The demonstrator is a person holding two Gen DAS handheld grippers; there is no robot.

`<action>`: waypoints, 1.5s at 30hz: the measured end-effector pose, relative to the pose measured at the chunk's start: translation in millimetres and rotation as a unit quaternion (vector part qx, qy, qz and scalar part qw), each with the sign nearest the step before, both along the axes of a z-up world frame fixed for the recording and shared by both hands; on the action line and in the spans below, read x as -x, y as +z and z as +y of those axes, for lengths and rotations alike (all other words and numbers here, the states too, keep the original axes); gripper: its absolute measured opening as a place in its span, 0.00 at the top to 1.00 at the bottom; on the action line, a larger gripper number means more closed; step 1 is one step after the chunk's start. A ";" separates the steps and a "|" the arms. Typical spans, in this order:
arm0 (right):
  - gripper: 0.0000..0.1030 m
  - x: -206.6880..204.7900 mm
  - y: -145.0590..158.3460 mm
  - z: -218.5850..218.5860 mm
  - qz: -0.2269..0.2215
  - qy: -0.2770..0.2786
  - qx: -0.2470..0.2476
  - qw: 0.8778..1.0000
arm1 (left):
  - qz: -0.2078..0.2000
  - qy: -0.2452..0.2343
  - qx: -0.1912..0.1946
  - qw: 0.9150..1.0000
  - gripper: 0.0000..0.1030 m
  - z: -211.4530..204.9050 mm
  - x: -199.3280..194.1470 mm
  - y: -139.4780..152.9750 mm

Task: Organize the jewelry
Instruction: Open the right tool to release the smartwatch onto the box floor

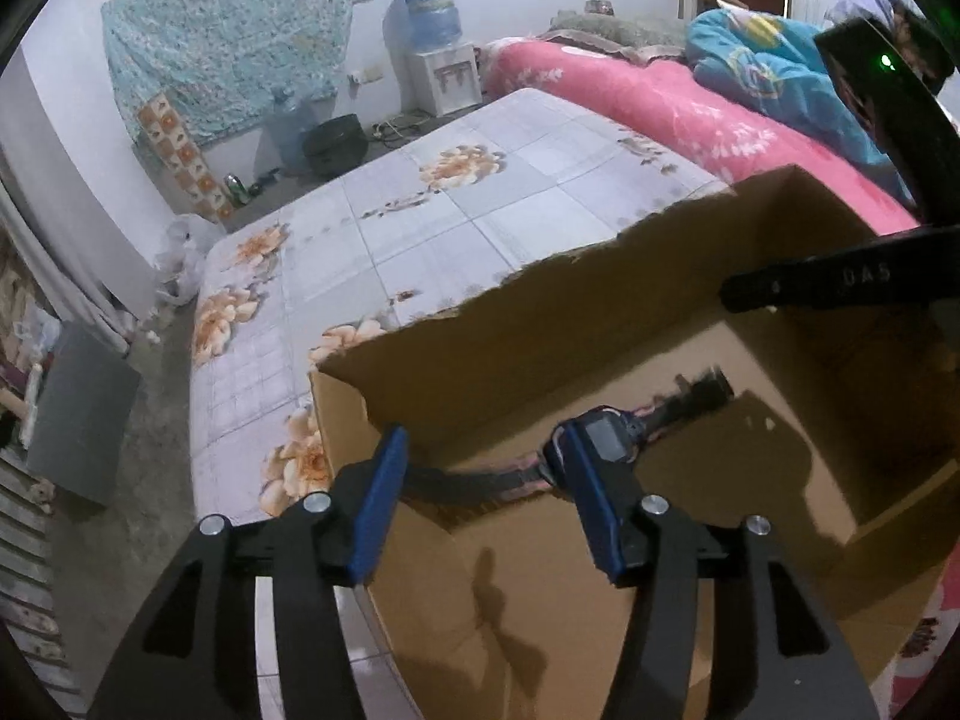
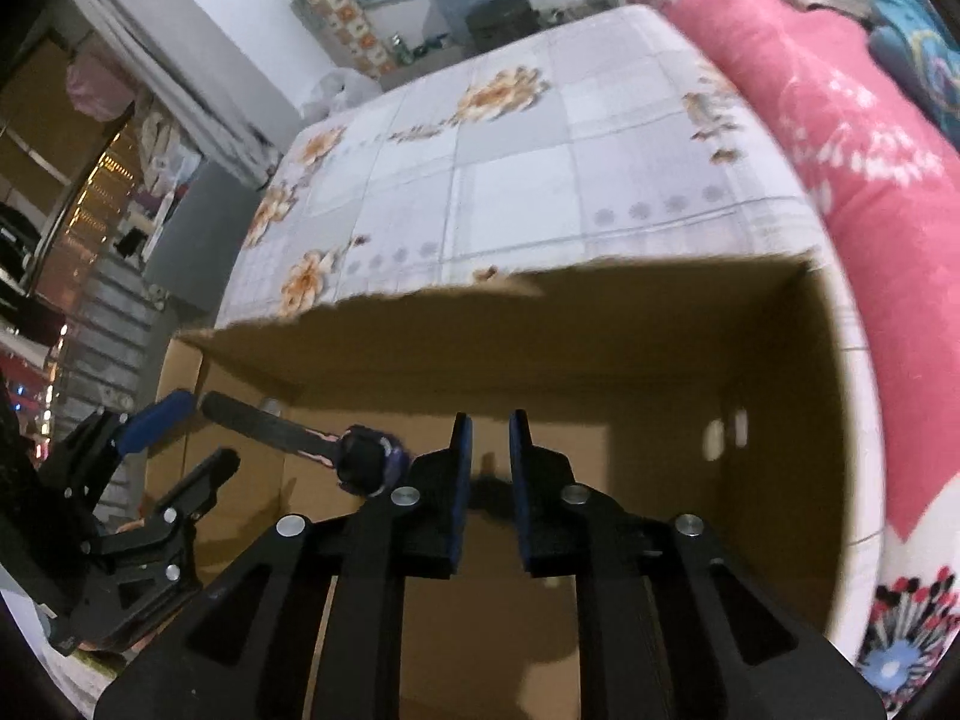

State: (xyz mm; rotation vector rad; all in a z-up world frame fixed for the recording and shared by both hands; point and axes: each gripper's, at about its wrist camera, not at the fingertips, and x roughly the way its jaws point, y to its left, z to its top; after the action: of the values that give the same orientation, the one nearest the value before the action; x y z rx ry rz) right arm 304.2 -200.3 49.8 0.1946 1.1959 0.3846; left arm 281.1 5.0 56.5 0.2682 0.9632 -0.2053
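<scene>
Cardboard box (image 1: 600,300): brown, open top, torn ragged far rim, sits on floral tiled sheet; both grippers point steeply down into it.
Left gripper (image 1: 480,498): over box's near-left corner, black arms, blue pads; jaws stand fairly wide.
Left grip: nothing pinched; watch strap runs across the gap between the pads, and the right pad is touching or just beside the watch body, cannot tell which.
Right gripper (image 2: 489,480): near middle of box, pointing at the floor of the box; jaws narrow, small gap, nothing between them.
Right gripper from left view: black arm reaches in over box's right wall.
Watch (image 1: 606,435): task item, dark square face, dark strap with pink edging; inside box toward left wall; whether it rests on the floor or hangs, cannot tell.
Watch, right view: (image 2: 360,459) just left of right gripper's left finger, strap angled up-left toward left gripper.
Mattress (image 1: 420,210): grey-white tile print with orange flowers; box is at its near edge.
Pink bedding (image 1: 660,102): along mattress's right edge, beyond box; blue blanket (image 1: 750,60) on top.
Water dispenser (image 1: 438,54): at far wall, blue bottle on top.
Teal cloth (image 1: 228,30): hung on far wall.
Obstruction: box's tall walls enclose both grippers; grippers near each other, not touching.
</scene>
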 end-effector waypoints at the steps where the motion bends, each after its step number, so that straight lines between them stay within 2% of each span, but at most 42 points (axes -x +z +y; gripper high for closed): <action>1: 0.85 0.5 4.5 -2.4 -0.007 -0.005 0.004 1.000 | 0.001 0.003 0.006 1.000 0.48 1.4 -0.6 0.9; 7: 0.84 21.1 35.2 -17.0 -0.053 -0.026 0.021 0.998 | -0.022 0.013 0.063 0.998 0.34 16.1 18.6 24.8; 12: 0.77 56.2 74.0 -25.5 -0.110 -0.032 0.030 0.993 | -0.055 0.015 0.121 0.991 0.21 38.0 54.4 59.2; 16: 0.65 101.5 103.2 -24.0 -0.165 -0.022 0.034 0.986 | -0.083 0.022 0.157 0.984 0.13 64.3 92.9 79.7; 17: 0.59 117.2 108.8 -22.5 -0.177 -0.018 0.036 0.983 | -0.089 0.024 0.162 0.982 0.11 69.8 102.8 82.5; 21: 0.44 178.6 118.6 -18.8 -0.215 -0.004 0.037 0.976 | -0.097 0.030 0.170 0.980 0.07 90.3 149.0 82.1; 23: 0.42 205.0 116.4 -18.6 -0.223 0.001 0.035 0.974 | -0.094 0.035 0.169 0.980 0.06 95.9 165.4 75.4; 26: 0.42 223.5 108.6 -19.2 -0.217 0.004 0.034 0.976 | -0.080 0.044 0.168 0.982 0.06 103.1 186.8 56.2; 28: 0.42 221.1 106.9 -18.8 -0.209 0.007 0.031 0.977 | -0.071 0.053 0.163 0.983 0.06 106.3 195.7 37.0; 32: 0.45 190.3 107.4 -1.5 -0.187 0.034 0.020 0.982 | -0.036 0.084 0.150 0.984 0.06 108.0 199.5 -7.1; 34: 0.45 169.1 101.6 16.6 -0.168 0.065 0.029 0.983 | -0.026 0.099 0.154 0.983 0.06 110.0 200.0 -22.3; 35: 0.45 152.0 95.4 31.5 -0.161 0.091 0.052 0.981 | -0.022 0.105 0.157 0.982 0.06 110.0 200.6 -29.1; 37: 0.45 129.1 82.6 57.7 -0.159 0.147 0.098 0.971 | -0.015 0.110 0.158 0.981 0.06 109.3 200.6 -41.2; 39: 0.46 105.1 64.8 83.6 -0.155 0.210 0.134 0.956 | -0.011 0.113 0.148 0.982 0.06 108.5 200.5 -49.7; 45: 0.47 47.8 13.3 131.0 -0.112 0.332 0.175 0.920 | -0.011 0.121 0.115 0.986 0.06 110.0 199.4 -64.8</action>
State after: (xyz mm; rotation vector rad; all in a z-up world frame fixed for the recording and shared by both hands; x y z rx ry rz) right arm 256.5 -69.3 63.1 -0.5729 1.0577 0.7514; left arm 81.7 115.0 -8.3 -0.0592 0.9324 -0.0888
